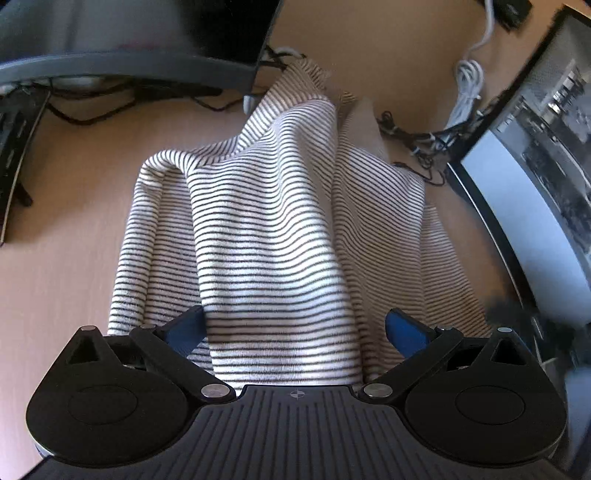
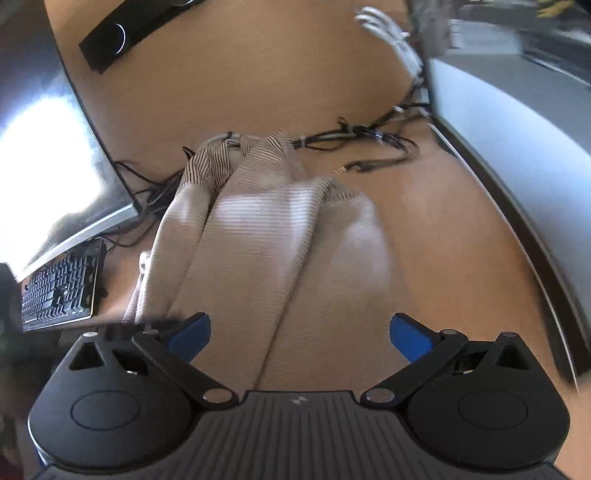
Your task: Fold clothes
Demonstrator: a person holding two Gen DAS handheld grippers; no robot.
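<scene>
A white garment with thin dark stripes [image 1: 273,229] lies rumpled in long folds on the wooden desk [image 1: 74,236]. My left gripper [image 1: 295,332] hovers over its near end, blue pads [image 1: 186,330] spread wide with the cloth running between them but not pinched. The right wrist view is motion-blurred. There the same striped garment [image 2: 258,240] stretches away from my right gripper [image 2: 301,334], which is open too, its pads [image 2: 408,338] far apart above the near edge of the fabric.
A monitor [image 1: 535,192] stands close on the right and a dark monitor base [image 1: 122,62] at the back left. Black cables [image 1: 417,140] and a white cord [image 1: 467,85] lie behind the garment. A keyboard [image 2: 59,291] and a black bar [image 2: 122,33] sit to the left.
</scene>
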